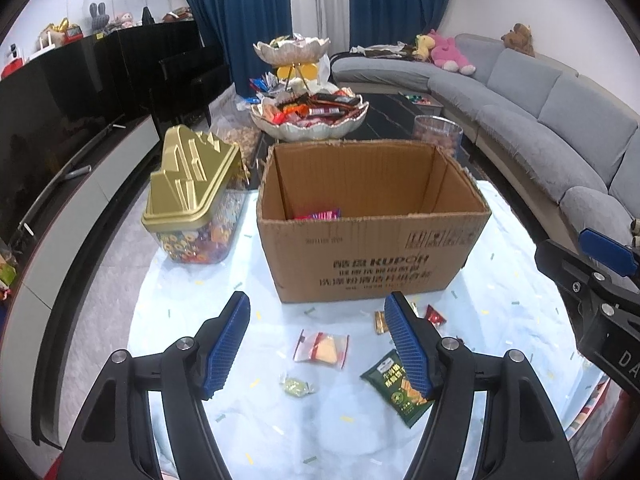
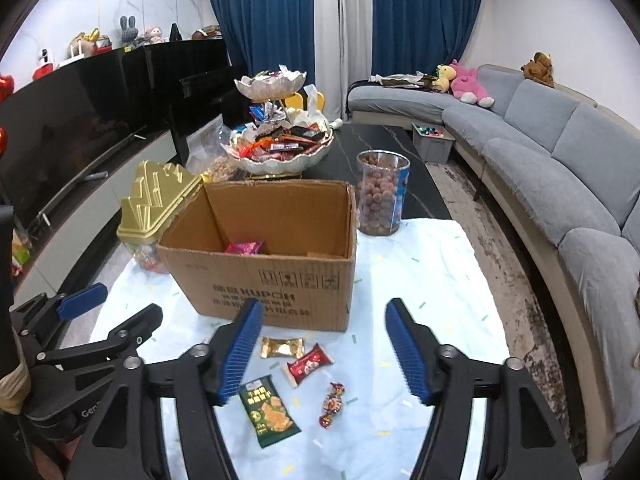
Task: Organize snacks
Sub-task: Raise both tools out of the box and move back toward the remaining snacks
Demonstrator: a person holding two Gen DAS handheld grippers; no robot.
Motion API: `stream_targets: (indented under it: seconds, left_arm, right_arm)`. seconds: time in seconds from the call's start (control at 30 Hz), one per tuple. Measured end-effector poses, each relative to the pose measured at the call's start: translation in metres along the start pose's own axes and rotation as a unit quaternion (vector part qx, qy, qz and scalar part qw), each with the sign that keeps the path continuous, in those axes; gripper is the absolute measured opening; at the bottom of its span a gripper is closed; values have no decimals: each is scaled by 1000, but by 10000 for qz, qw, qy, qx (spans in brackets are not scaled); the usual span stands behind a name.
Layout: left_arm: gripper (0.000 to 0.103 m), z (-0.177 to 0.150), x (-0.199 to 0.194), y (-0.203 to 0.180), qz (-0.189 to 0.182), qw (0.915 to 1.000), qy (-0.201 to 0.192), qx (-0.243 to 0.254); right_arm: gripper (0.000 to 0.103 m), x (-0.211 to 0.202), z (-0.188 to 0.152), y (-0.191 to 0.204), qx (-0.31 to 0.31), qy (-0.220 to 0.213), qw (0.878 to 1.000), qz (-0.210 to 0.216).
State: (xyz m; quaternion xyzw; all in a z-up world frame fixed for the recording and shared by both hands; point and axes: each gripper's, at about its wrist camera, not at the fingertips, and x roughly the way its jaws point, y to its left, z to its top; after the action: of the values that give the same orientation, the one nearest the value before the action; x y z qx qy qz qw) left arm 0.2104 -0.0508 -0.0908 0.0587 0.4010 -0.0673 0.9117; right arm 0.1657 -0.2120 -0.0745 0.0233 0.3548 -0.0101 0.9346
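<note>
Cardboard walls hide most of the floor of the open cardboard box (image 1: 372,236); only a red-pink packet (image 2: 245,247) shows inside it, against the near wall. Print on the box front is too blurred to read beyond a few letters. The gold-lidded jar (image 1: 192,208) just left of the box holds colourful sweets, partly masked by the box in the right wrist view. A clear cylinder (image 2: 380,196) behind the box's right corner is filled with brown balls, and the two-tier shell bowl (image 2: 280,148) farther back is heaped with wrapped snacks. Loose snacks lie on the pale cloth (image 2: 432,280) in front of the box: a green packet (image 2: 269,410) with its long axis running toward the box, partly covered by a finger in the left view, a gold packet (image 2: 281,347), a red packet (image 2: 308,364), a twist-wrapped candy (image 2: 332,405), a clear-wrapped wafer (image 1: 322,349) and a small pale candy (image 1: 295,385). The left gripper (image 1: 320,344) and right gripper (image 2: 324,346) both hang over these with jaws apart, holding nothing.
</note>
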Motion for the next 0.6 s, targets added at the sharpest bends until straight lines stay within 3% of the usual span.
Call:
stream_targets:
  seconds: [0.4,0.6]
  left_arm:
    - [71,-29,19,-7,64,9998,188,-10]
    - [71,-46,26,0,235,9996,57,-115]
  right_arm:
    - [67,17,-30,-9,-11,201,9997,-143]
    - [67,27,-44,-6,30,215,9996,-196]
